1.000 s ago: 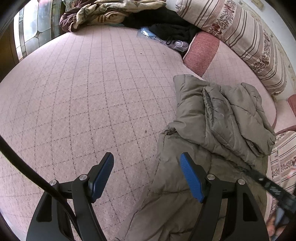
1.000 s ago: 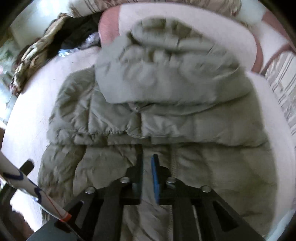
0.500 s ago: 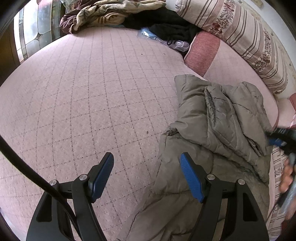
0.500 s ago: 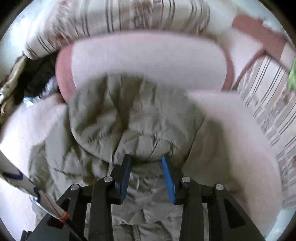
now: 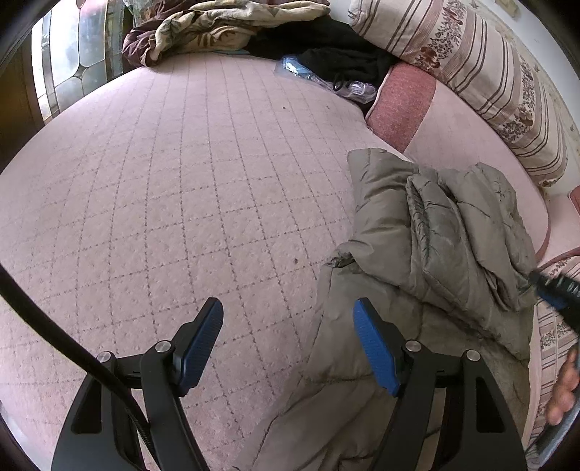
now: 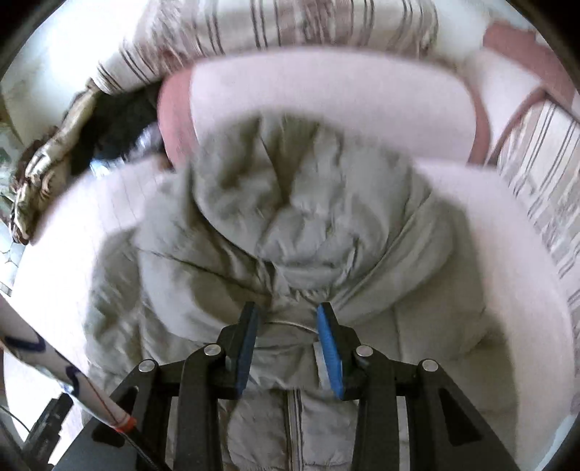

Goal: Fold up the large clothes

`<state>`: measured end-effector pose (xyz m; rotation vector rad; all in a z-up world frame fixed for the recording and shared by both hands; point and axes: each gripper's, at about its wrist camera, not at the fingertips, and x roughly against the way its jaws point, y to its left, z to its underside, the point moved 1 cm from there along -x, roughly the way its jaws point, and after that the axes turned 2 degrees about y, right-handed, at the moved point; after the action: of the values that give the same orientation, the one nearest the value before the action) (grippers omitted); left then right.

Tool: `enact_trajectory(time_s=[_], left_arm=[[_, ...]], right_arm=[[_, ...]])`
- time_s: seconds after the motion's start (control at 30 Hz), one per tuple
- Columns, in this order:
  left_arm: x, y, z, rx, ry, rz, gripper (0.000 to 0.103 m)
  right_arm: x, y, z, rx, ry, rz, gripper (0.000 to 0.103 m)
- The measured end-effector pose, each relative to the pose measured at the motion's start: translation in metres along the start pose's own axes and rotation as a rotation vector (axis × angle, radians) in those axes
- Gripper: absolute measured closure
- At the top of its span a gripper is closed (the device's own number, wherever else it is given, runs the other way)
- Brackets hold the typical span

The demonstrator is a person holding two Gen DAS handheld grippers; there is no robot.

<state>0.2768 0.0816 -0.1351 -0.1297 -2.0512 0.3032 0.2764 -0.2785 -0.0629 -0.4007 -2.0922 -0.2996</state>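
A large olive puffer jacket (image 5: 427, 275) lies on the pink quilted bed (image 5: 181, 203), its hood and sleeves folded over the body. My left gripper (image 5: 288, 319) is open and empty above the jacket's left edge. In the right wrist view the jacket (image 6: 297, 232) fills the middle, hood bunched toward the pillow. My right gripper (image 6: 288, 315) is open with its jaws on either side of the collar fold at the top of the zipper. It also shows at the right edge of the left wrist view (image 5: 558, 290).
A pink pillow (image 5: 446, 119) and a striped floral bolster (image 5: 482, 72) lie beyond the jacket. Black clothes (image 5: 337, 54), a plastic bag (image 5: 326, 78) and a patterned blanket (image 5: 217, 25) are heaped at the bed's far end. A window (image 5: 69, 61) is at far left.
My right gripper has opened from shut and moved up the jacket toward the hood and collar. My left gripper has stayed open in place.
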Motion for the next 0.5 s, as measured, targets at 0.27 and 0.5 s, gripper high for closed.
enact_trajectory(time_s=[0.27,0.5], left_arm=[[0.003,0.000,-0.001,-0.005,-0.013,-0.007,0.030],[0.004,0.004,-0.004,0.010,-0.015,-0.006,0.030]], right_arm=[[-0.059,0.038,-0.007,0.016,0.104,0.010,0.066],[-0.079,0.055,-0.003,0.085,0.123,0.082,0.065]])
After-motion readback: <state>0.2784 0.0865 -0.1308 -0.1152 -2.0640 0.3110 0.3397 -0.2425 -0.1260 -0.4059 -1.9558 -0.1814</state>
